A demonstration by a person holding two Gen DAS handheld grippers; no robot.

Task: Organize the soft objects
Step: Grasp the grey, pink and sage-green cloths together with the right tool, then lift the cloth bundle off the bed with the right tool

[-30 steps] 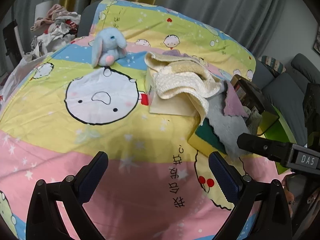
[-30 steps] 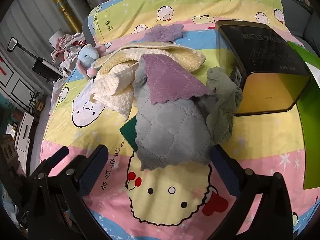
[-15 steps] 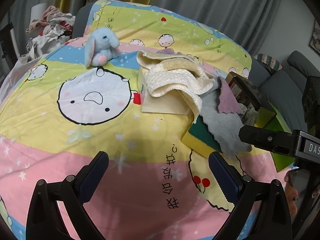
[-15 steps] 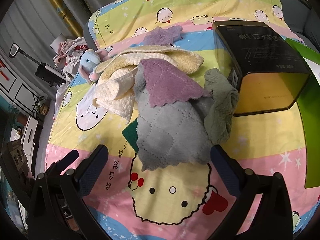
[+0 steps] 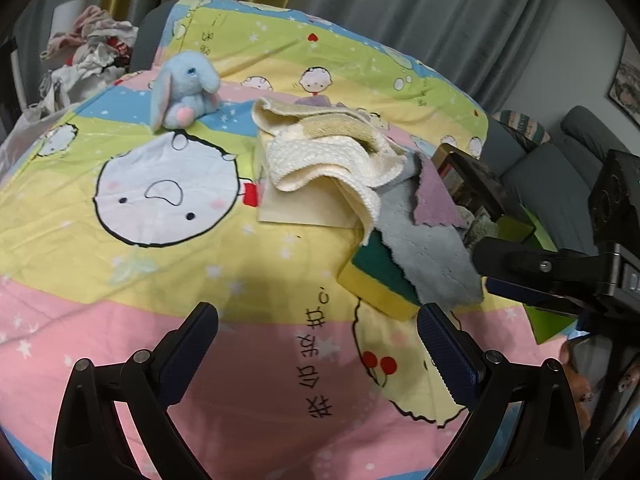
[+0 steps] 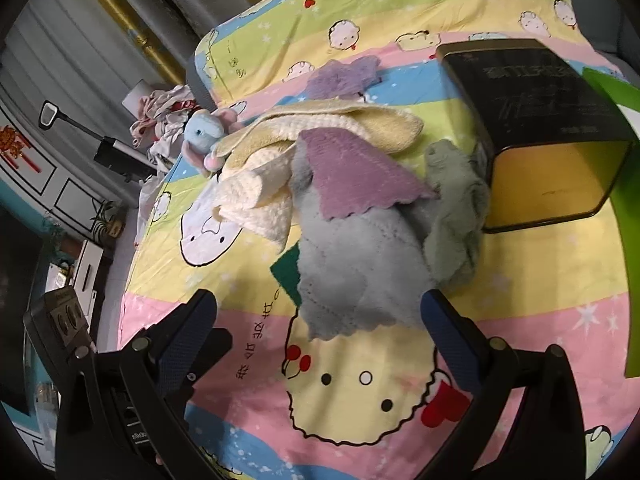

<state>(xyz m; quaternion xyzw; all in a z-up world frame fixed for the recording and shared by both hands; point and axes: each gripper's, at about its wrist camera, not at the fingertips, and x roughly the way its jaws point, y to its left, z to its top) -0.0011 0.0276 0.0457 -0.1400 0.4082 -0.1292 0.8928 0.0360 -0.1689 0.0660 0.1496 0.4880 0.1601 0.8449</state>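
A pile of soft things lies on the cartoon bedspread (image 5: 168, 264): cream towels (image 5: 320, 160) (image 6: 320, 136), a grey cloth (image 5: 432, 256) (image 6: 360, 256), a purple cloth (image 5: 434, 200) (image 6: 352, 176), a green rag (image 6: 456, 216) and a yellow-green sponge (image 5: 376, 276) under the grey cloth. A blue plush bunny (image 5: 186, 88) (image 6: 202, 136) sits farther back. My left gripper (image 5: 316, 340) is open and empty, short of the sponge. My right gripper (image 6: 320, 328) is open and empty, just before the grey cloth's near edge.
A black and yellow box (image 6: 540, 132) (image 5: 472, 184) lies on its side right of the pile. A green sheet (image 6: 632, 240) lies at the right edge. A small purple cloth (image 6: 344, 76) lies behind the towels. Clothes (image 5: 88, 52) are heaped beyond the bed's far left.
Both grippers have moved slightly; the pile sits a little farther left and nearer in the left wrist view. Nothing was taken hold of. Both stay open.
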